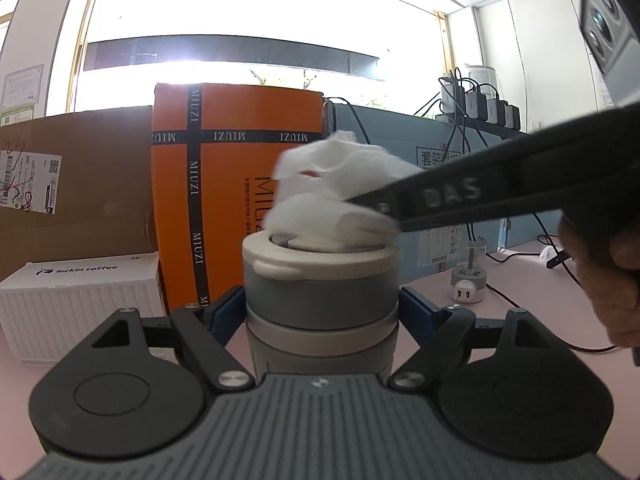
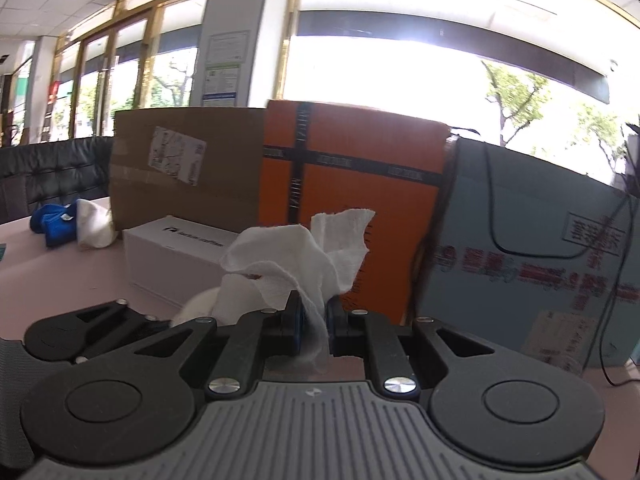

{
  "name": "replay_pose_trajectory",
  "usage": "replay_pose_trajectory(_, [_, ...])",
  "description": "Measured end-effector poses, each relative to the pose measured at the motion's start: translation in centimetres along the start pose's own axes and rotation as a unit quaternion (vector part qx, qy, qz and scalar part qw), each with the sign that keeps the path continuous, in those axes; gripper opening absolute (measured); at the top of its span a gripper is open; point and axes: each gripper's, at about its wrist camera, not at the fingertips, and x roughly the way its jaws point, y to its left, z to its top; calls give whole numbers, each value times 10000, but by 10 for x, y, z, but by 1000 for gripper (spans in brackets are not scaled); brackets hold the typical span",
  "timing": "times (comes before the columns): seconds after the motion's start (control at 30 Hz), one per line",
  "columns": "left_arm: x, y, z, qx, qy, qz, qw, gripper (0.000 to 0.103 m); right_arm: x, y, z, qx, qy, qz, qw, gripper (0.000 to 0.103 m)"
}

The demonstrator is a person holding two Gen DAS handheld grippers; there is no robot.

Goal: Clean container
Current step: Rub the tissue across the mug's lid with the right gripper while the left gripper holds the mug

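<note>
A grey cylindrical container with a cream lid stands upright between the blue pads of my left gripper, which is shut on its body. My right gripper is shut on a crumpled white cloth. In the left wrist view the right gripper's dark fingers come in from the right and press the white cloth onto the lid's top. The container is hidden in the right wrist view.
An orange MIUZI box, a brown cardboard box and a light blue box stand close behind. A white luckin coffee box sits left. A white plug adapter and cables lie right on the pink table. Blue and white cloths lie far left.
</note>
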Motion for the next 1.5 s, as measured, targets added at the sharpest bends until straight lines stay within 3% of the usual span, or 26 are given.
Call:
replay_pose_trajectory(0.3, [-3, 0, 1, 15, -14, 8, 10000, 80, -19, 5, -5, 34, -57, 213, 9998, 11])
replay_pose_trajectory(0.57, [-2, 0, 1, -21, -20, -6, 10000, 80, -8, 22, 1, -39, -74, 432, 9990, 11])
replay_pose_trajectory(1.03, [-1, 1, 1, 7, -48, -40, 10000, 80, -9, -2, -5, 220, -101, -22, 9997, 11])
replay_pose_trajectory(1.23, [-1, -1, 0, 35, -57, -23, 10000, 80, -20, -1, -8, 428, -73, 453, 9980, 11])
replay_pose_trajectory(1.5, [-2, -2, -1, 37, -79, -17, 10000, 80, -11, 17, -2, 311, -101, 590, 9977, 11])
